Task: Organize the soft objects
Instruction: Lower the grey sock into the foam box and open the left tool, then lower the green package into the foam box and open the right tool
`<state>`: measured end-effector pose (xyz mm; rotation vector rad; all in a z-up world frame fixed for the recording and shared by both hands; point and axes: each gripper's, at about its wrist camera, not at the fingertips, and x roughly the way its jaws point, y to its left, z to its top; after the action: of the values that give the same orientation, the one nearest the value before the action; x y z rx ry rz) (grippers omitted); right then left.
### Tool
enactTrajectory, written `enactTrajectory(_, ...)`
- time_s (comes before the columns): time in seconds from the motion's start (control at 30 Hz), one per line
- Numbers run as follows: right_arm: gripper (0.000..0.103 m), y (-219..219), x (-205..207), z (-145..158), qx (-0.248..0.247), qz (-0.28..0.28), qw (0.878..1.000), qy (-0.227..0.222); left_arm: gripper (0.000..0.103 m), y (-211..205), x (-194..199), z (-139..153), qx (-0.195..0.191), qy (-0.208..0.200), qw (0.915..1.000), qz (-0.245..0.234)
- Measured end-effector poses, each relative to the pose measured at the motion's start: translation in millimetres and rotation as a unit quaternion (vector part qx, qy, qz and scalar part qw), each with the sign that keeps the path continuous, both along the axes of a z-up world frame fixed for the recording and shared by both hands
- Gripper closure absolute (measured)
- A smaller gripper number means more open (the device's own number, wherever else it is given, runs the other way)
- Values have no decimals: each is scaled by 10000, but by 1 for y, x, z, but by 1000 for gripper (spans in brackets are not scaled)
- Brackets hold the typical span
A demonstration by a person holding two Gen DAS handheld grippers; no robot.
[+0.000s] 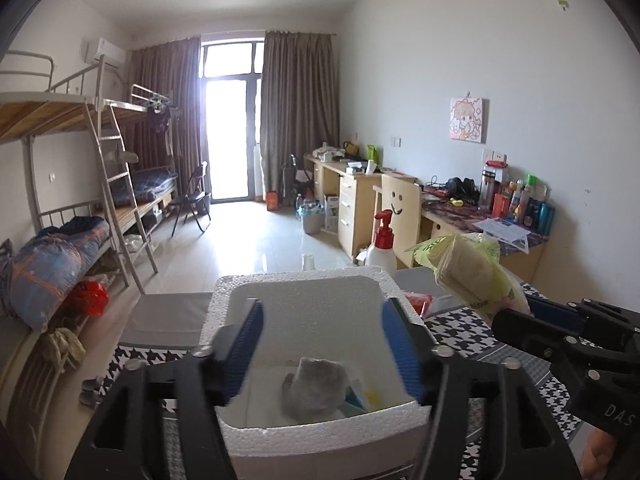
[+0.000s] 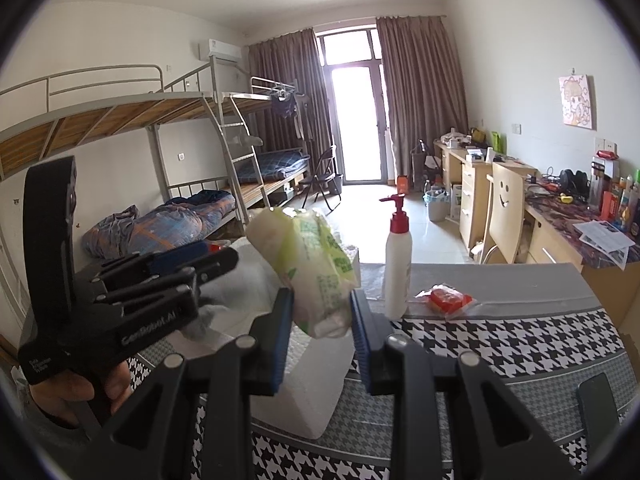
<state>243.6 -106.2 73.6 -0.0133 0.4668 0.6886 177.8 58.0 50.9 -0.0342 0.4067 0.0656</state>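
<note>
Tissue pack sits clamped in the right hand-held gripper, its long axis rising up and leftward, raised just right of the foam box on the worktop. Left hand-held gripper hangs released, empty, directly over the box, where a grey wrapped bundle lies. Likely next, the pack travels left into the box; the right hand is nearer.

Foam box (white, open-topped) on the worktop, holding a grey crumpled wad. Tissue pack in green-printed wrap, tilted, raised beside the box. Red packet lying flat nearby.
</note>
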Motion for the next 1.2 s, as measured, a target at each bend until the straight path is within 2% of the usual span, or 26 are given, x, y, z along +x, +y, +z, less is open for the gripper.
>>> enactTrajectory(0.03, 70, 0, 0, 0, -1, -1, 10000, 4, 35, 0, -1, 1, 16, -13, 10000, 21)
enactTrajectory(0.13, 70, 1, 2, 0, 4, 1, 10000, -3, 16, 2, -8, 3, 97, -101, 9998, 123)
enactTrajectory(0.3, 70, 8, 3, -2, -32, 68, 10000, 2, 12, 8, -18, 4, 168, -176, 9992, 308)
enactTrajectory(0.4, 70, 12, 3, -3, -43, 123, 9999, 27, 4, 13, -23, 4, 203, -258, 9984, 470)
enactTrajectory(0.53, 70, 20, 5, -4, -73, 201, 9998, 58, 3, 24, -27, 5, 102, -330, 9973, 653)
enactTrajectory(1.2, 70, 52, 11, -4, -167, 441, 9987, 212, 1, 47, -54, 2, 251, -417, 9924, 1126)
